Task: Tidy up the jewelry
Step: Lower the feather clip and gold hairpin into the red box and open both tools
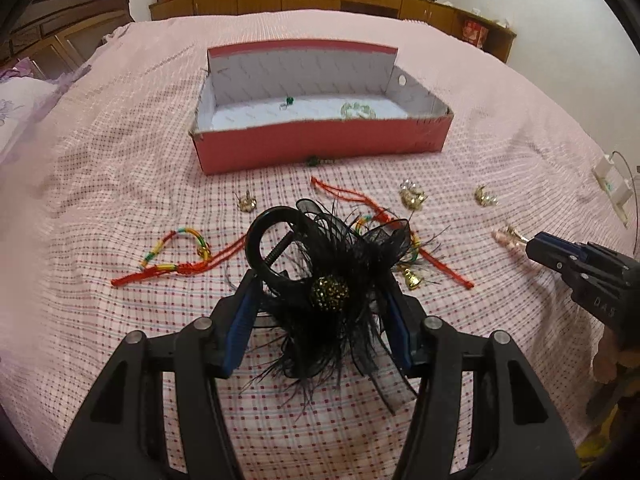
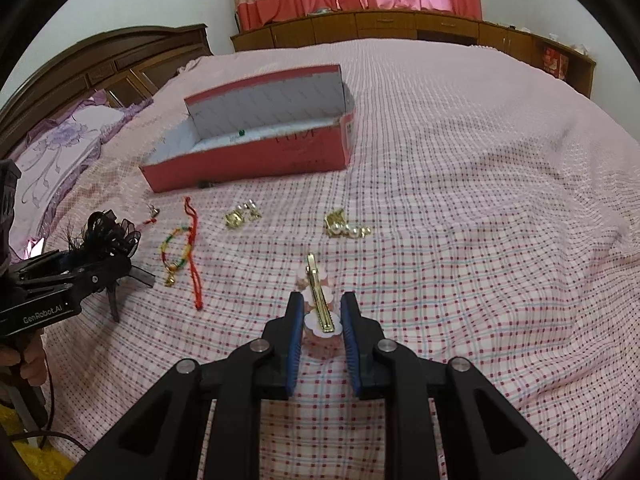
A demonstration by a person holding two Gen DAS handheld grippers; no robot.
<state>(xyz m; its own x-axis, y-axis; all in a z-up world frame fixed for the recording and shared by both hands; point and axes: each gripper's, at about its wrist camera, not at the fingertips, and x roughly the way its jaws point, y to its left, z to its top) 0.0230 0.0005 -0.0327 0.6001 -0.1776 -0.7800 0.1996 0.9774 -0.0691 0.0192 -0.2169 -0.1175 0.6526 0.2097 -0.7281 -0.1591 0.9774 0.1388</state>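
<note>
Left gripper (image 1: 320, 292) angled down over the checked bedspread (image 1: 120, 184), jaws clamped on a black feather hair claw clip (image 1: 316, 276), lifted clear of the cloth. Right gripper (image 2: 320, 316) also tilted down, low at the bedspread, pads pressed on a pink flower hair clip with gold bar (image 2: 318, 300). Open red box (image 1: 320, 148) sits farther back on the bed; a multicoloured cord bracelet (image 1: 180, 256) lies between the box and the grippers.

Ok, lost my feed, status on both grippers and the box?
Left gripper shut on black feathered hair claw. Right gripper clamped on gold-barred pink flower clip. Open red cardboard box ahead, unobstructed.
</note>
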